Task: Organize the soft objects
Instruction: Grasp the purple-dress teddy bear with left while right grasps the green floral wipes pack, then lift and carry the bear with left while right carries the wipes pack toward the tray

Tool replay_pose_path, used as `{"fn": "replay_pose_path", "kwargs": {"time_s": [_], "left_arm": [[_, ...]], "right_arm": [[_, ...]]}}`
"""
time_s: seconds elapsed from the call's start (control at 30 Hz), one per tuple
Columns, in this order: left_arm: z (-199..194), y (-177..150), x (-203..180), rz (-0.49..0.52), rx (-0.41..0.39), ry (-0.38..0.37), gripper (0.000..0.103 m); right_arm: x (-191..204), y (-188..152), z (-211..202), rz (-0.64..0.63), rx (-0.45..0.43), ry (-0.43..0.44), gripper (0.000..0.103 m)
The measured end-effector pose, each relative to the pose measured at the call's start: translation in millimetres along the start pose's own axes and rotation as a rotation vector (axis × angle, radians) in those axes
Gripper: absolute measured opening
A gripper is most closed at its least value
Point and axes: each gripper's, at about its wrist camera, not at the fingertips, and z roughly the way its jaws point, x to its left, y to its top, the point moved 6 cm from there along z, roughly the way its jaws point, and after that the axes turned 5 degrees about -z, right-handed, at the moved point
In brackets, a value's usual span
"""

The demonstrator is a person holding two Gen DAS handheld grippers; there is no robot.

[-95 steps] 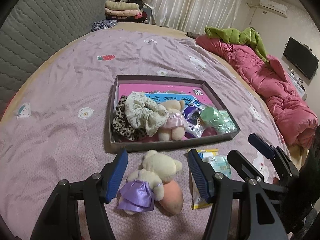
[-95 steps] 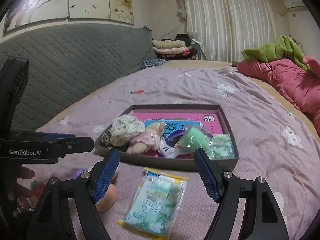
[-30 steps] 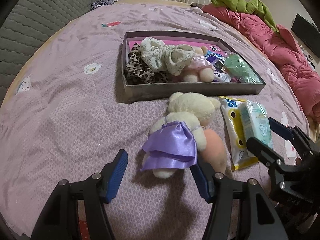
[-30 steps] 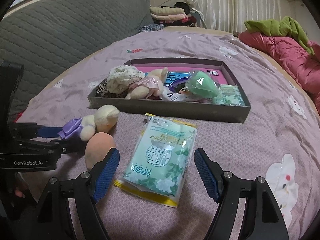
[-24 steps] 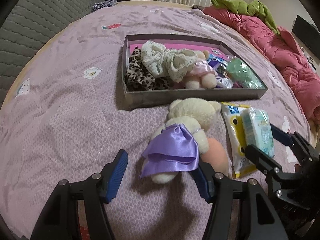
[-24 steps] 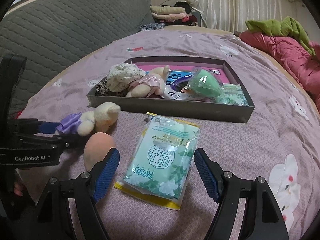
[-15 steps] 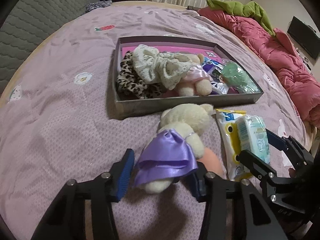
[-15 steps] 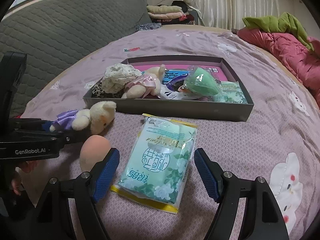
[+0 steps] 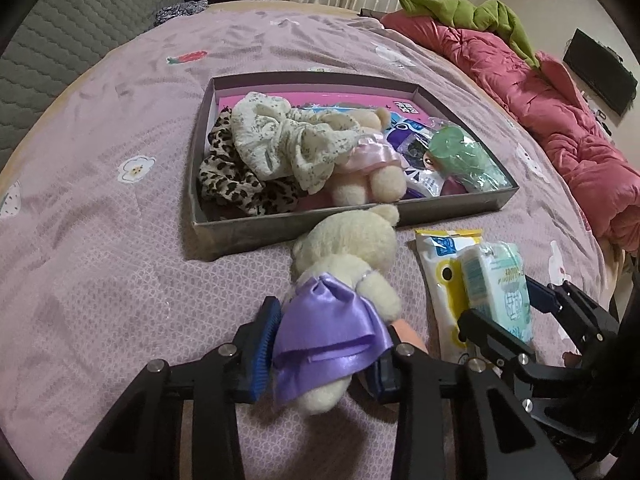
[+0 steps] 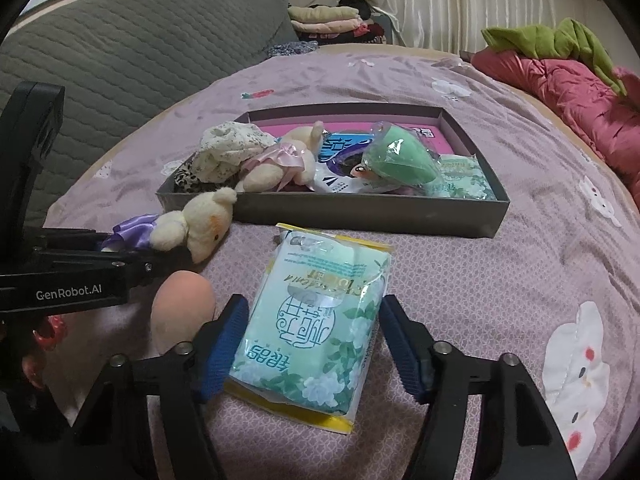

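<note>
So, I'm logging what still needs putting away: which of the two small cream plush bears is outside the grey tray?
The cream plush bear in the purple satin skirt, pinched by the left gripper; the pink-skirted bear already lies inside the grey tray.

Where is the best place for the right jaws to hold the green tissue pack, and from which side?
Probably across its narrow width near the near end, coming in low from the near side. The green tissue pack lies flat, lengthwise toward the box, and the right gripper already straddles its two long edges.
</note>
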Motion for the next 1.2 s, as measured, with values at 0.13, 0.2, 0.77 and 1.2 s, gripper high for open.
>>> {"fn": "replay_pose_path", "kwargs": {"time_s": [0.13, 0.2, 0.77, 1.2], "left_arm": [[1, 1, 0, -0.009, -0.007, -0.005, 0.036], [1, 1, 2, -0.019, -0.011, -0.012, 0.035], [-39, 2, -4, -0.062, -0.099, -0.057, 0.032], [-64, 23, -28, -0.039, -0.173, -0.045, 0.032]], "right_arm": [[-2, 1, -3, 0.005, -0.015, 0.002, 0.056], [-2, 2, -4, 0.001, -0.02, 0.003, 0.055], [-9, 14, -26, 0.018, -0.119, 0.007, 0.054], [-11, 30, -46, -0.003, -0.223, -0.016, 0.054]]}}
